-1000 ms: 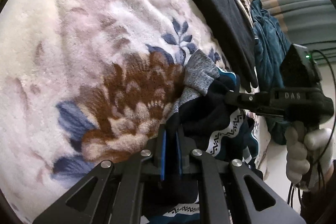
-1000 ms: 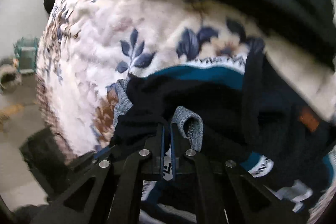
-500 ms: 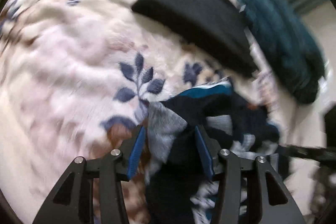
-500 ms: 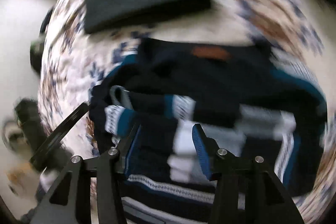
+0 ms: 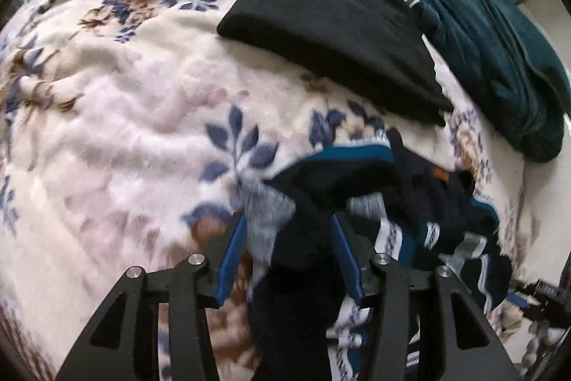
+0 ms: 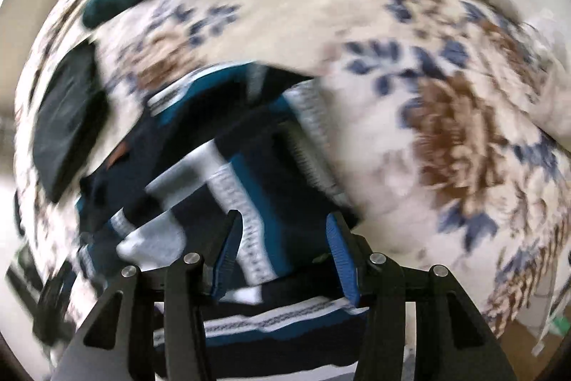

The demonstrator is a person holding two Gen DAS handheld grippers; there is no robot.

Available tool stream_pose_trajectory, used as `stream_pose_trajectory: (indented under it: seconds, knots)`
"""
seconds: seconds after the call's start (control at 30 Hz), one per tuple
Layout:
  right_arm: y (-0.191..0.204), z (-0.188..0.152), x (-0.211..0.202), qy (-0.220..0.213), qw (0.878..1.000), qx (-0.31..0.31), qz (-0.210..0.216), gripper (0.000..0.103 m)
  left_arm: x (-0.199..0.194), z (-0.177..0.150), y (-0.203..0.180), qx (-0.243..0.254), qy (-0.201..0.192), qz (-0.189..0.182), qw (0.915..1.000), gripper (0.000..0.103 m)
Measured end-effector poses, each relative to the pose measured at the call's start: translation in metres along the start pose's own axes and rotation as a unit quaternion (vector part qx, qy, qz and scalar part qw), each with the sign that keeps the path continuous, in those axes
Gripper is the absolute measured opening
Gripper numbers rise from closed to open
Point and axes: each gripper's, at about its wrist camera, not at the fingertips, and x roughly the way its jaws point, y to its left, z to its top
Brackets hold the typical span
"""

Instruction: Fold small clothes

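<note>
We are looking at the left gripper (image 5: 287,252), jaws spread around the crumpled navy patterned sweater (image 5: 399,209) at five o'clock on the floral blanket (image 5: 117,116). At twelve, a black garment (image 5: 332,24) is lying folded. The right gripper (image 6: 283,254) is hovering spread too; the sweater is waiting unfolded.

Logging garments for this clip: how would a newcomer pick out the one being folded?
On the floral blanket, look nearest the cameras, below the folded black garment. It is the navy sweater, the only piece with teal and white patterned bands.
</note>
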Motion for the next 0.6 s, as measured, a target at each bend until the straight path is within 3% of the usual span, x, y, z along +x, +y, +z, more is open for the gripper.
stream_pose_trajectory:
  seconds: [0.1, 0.17, 0.27, 0.37, 0.5, 0.6]
  knots:
    - [-0.011, 0.008, 0.022, 0.025, 1.000, 0.005, -0.016, 0.051, 0.017, -0.014, -0.006, 0.011, 0.021, 0.021, 0.9995, 0.046]
    - [-0.012, 0.009, 0.034, 0.041, 0.999, 0.009, -0.004, 0.049, 0.035, -0.021, -0.003, 0.007, 0.039, 0.038, 0.9985, 0.046]
    - [-0.012, 0.010, 0.027, 0.013, 0.999, -0.001, -0.047, 0.049, 0.033, -0.020, -0.001, -0.007, 0.040, 0.039, 0.9984, 0.046]
    - [-0.015, 0.016, 0.007, -0.020, 0.999, -0.001, -0.031, 0.050, 0.003, -0.021, -0.008, 0.000, 0.012, 0.046, 0.9989, 0.046]
    - [0.010, 0.027, -0.012, -0.044, 0.997, -0.063, 0.004, 0.050, -0.026, -0.035, -0.024, 0.001, -0.003, 0.064, 0.9979, 0.046]
    - [0.048, 0.034, 0.003, -0.027, 0.987, -0.155, -0.027, 0.055, -0.027, -0.047, -0.029, -0.004, 0.000, 0.053, 0.9986, 0.046]
